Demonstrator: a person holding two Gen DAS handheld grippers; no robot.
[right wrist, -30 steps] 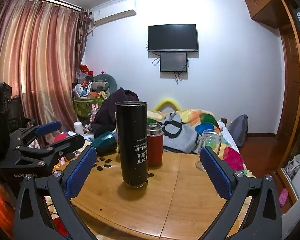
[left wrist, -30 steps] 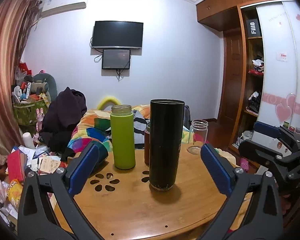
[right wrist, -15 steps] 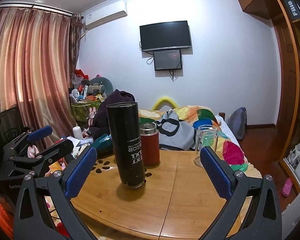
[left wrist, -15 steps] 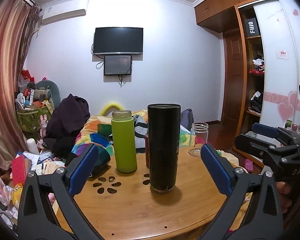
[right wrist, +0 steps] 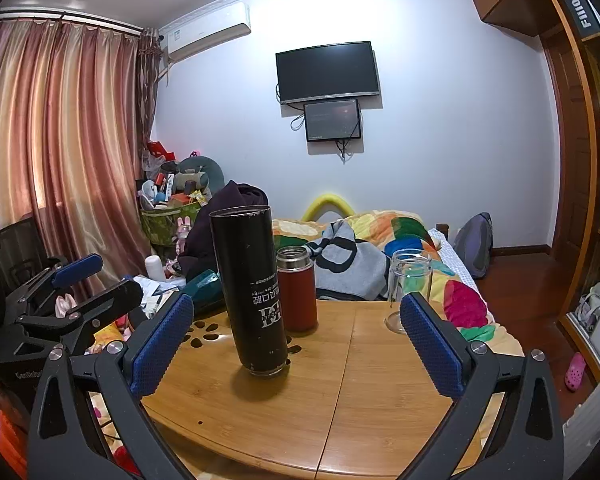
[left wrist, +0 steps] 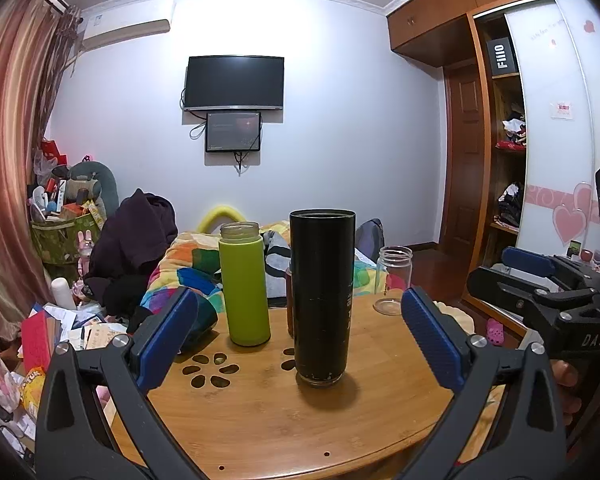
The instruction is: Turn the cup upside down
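Black cup [left wrist: 322, 296] stands on the desk [left wrist: 260, 420], print inverted, so I judge it flipped; my left gripper [left wrist: 300, 344] and right gripper [right wrist: 296, 344] have jaws wide, empty, clear of it.

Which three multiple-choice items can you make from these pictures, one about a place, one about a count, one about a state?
1. Where does the red flask stand in relation to the black cup, seen from the right wrist view?
A. behind it, to its right
B. in front of it
C. on top of it

2. How many containers stand on the wooden table?
A. two
B. four
C. six

3. How are the jaws of the left gripper and the right gripper?
A. both shut
B. one shut on the cup
C. both open, empty

Answers: 1 A, the flask is partly hidden past the cup. 2 B, black cup, red flask, green bottle, glass jar. 3 C, the blue pads stand wide apart around nothing.
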